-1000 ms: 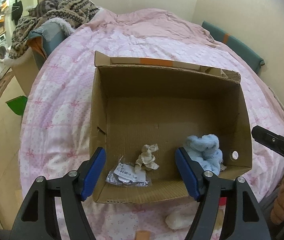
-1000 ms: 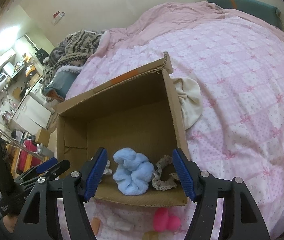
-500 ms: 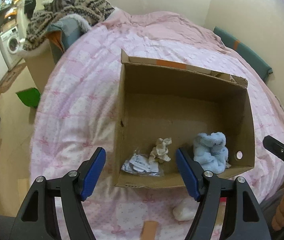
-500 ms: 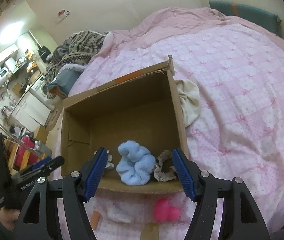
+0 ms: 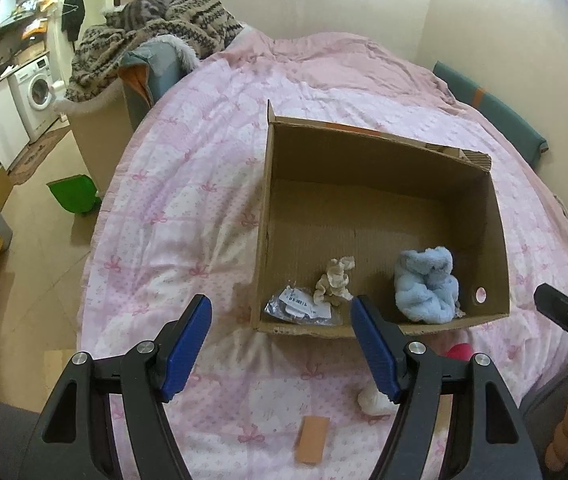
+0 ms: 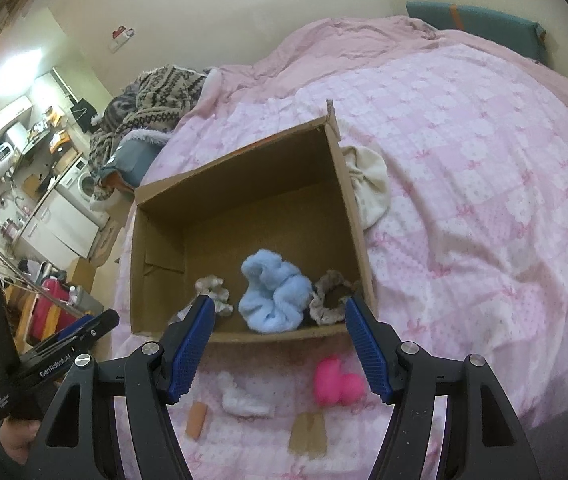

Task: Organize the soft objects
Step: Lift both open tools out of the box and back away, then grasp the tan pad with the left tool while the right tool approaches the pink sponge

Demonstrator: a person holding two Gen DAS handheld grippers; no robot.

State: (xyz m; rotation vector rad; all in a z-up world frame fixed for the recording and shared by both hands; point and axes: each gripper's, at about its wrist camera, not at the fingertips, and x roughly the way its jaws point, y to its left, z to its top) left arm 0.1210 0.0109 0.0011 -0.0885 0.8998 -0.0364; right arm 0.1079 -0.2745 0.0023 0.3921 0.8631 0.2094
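Pink and white soft pieces [image 6: 337,386] are lying outside the cardboard box [image 6: 357,232], both grippers [image 5: 282,344] [image 6: 280,346] are hovering with jaws apart and empty, so grabbing the quilt [image 6: 483,184] is possibly the risk.

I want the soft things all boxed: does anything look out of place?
Yes. A pink plush, a white soft piece and a cream cloth lie on the bedspread outside the cardboard box, which holds the blue scrunchie. Its far rim corner looks torn.
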